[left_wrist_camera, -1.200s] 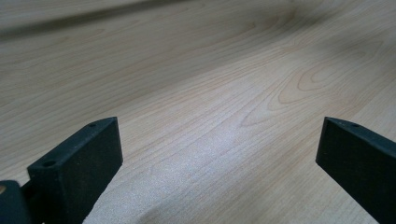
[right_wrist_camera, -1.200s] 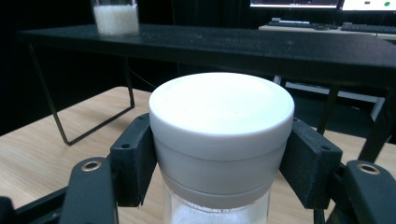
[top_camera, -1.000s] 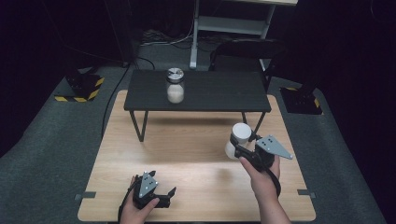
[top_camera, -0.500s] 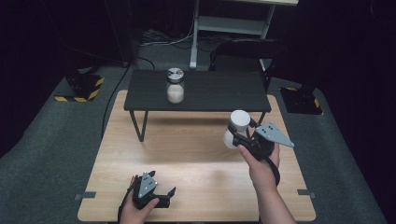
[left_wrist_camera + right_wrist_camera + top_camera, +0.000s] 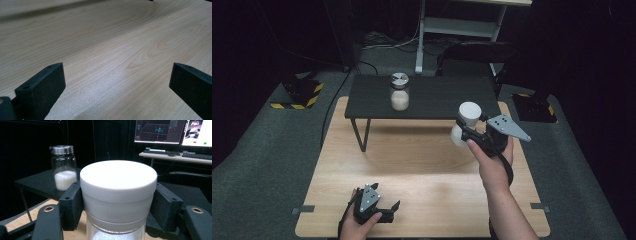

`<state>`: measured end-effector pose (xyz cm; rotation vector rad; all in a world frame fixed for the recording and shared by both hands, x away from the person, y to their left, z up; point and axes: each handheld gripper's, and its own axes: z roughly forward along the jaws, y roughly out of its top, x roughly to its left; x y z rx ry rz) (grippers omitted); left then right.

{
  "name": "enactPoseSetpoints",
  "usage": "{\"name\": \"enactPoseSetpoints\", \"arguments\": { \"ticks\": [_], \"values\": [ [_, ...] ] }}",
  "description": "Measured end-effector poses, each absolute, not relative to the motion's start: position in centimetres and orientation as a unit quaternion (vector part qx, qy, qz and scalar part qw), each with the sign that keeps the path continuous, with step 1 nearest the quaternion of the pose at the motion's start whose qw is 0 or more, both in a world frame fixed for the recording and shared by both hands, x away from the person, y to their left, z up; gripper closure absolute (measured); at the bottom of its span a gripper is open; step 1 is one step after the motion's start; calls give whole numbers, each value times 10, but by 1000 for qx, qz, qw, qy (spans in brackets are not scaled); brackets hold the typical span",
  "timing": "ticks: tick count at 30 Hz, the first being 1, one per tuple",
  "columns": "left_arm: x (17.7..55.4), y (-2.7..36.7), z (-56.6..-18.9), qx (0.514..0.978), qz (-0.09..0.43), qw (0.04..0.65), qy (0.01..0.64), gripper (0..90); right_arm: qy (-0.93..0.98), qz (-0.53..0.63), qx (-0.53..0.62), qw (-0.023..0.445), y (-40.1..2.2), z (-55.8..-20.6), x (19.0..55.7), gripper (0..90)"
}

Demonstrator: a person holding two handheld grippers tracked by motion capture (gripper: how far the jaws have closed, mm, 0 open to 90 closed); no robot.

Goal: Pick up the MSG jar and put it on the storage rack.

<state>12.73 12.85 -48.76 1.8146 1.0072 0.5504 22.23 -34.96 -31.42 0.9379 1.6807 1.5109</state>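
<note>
A jar with a white lid hangs in the air over the right side of the wooden table, my right gripper shut on it. In the right gripper view the black jaws clamp the white-lidded jar just under its lid; white powder shows in its glass below. A second glass jar with a metal lid and white powder stands on the small black table; it appears as the metal-lidded jar at the left of that view. My left gripper rests open near the wooden table's front edge, its fingers wide apart over bare wood.
The small black table stands on thin legs at the back of the wooden table. A desk with monitors and keyboards lies beyond it. Yellow-black striped blocks sit on the grey floor at both sides. A shelf frame stands behind.
My right gripper has lifted the white-lidded jar and carried it a little towards the black table. The left gripper has stayed where it was.
</note>
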Motion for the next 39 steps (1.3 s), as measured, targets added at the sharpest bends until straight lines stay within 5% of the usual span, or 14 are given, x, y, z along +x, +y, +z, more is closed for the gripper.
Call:
{"name": "enactPoseSetpoints", "arguments": {
  "ticks": [39],
  "values": [
    [128, 130, -487, 744, 223, 475, 413, 6, 647, 560, 388, 343, -332, -264, 286, 340]
  ]
}}
